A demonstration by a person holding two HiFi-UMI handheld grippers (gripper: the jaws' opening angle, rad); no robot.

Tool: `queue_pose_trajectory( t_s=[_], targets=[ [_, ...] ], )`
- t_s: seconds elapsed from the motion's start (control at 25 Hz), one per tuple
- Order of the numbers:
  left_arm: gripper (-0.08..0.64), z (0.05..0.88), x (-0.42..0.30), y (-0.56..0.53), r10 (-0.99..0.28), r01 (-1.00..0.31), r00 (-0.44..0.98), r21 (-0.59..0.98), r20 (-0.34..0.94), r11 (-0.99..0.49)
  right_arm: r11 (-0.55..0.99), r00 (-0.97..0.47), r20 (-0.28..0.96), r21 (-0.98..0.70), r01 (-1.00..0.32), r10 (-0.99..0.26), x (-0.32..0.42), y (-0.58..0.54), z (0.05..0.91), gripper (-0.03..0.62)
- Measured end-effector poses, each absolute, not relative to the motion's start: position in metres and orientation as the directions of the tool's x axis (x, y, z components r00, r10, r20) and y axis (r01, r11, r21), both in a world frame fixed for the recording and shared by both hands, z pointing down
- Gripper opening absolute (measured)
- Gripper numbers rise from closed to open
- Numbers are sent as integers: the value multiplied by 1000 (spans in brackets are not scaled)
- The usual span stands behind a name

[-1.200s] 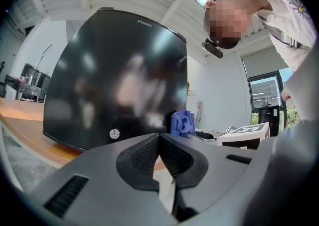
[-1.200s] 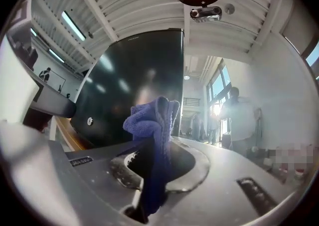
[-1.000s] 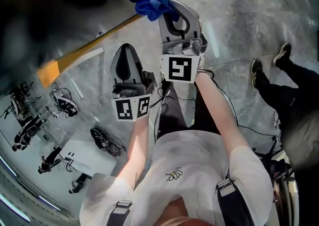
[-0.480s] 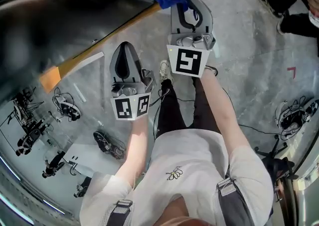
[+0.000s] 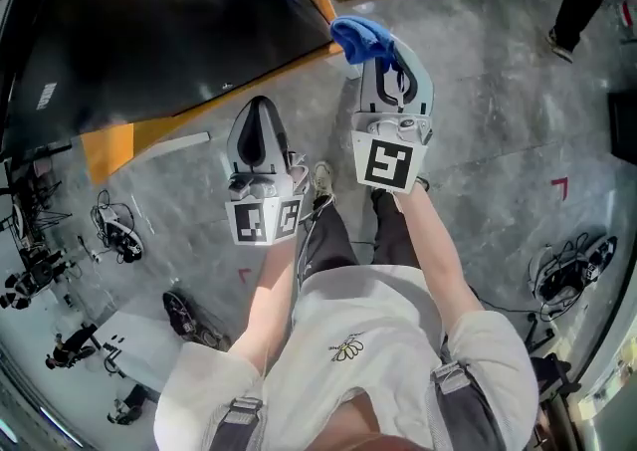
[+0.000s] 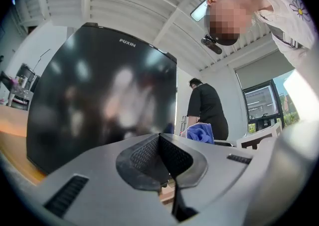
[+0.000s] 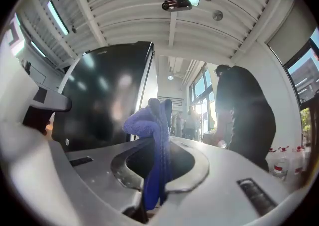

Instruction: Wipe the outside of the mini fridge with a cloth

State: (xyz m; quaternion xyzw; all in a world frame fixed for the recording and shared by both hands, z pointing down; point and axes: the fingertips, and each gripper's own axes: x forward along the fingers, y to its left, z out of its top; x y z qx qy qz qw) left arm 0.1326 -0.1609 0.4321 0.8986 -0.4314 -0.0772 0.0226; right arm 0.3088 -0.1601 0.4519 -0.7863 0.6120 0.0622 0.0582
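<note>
Head view: person is standing on grey floor (image 5: 498, 130), holding both grippers out front. Black mini fridge (image 5: 169, 31) is sitting upper left on an orange-edged platform (image 5: 105, 152). R gripper (image 5: 388, 61) is pointing at the fridge's near corner and is clamping a blue cloth (image 5: 356, 36). The cloth is bunching out past the jaw tips, right by that corner; can't tell if it's touching. L gripper (image 5: 261, 120) is hanging just beside the R one, lower in frame, aiming toward the platform edge and sitting apart from the fridge.

Left gripper view: jaws are pressing together w/ nothing btwn them. The fridge's glossy front is filling the left half, reflecting blurry shapes, w/ brand lettering near its top edge. The cloth is showing as a blue lump just above the right-hand jaw. A bystander in black (image 6: 207, 105) is standing behind it, by a white wall.

Right gripper view: jaws are closing on the cloth, which is running up btwn them as a narrow fold and is flopping over at the top toward the fridge side. The fridge is standing left of centre, its dark side facing the camera. A second figure in dark clothes (image 7: 244, 115) is standing at right, near bright windows.
</note>
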Motion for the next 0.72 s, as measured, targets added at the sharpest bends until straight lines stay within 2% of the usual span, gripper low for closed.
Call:
queue_pose_trajectory(
  t_s=[0.16,0.28,0.48,0.72],
  targets=[
    [5,432,130,-159,-802,-792,588,124,-107,-597,-233,236,-152,-40,-972,-960,311,-148,440,61],
    [5,411,120,-159,-817,-808,566,120,-109,-577,-178,178,-149,-11,-984,-973,297,-149,418,61],
    [5,333,50,-158,-845,-843,515,94,-140,-530,-80,69,-128,87,-993,-989,219,-139,346,61],
    [5,294,9,-159,-857,-857,494,83,-149,-509,-5,2,-133,22,-1000,-991,168,-132,301,61]
  ],
)
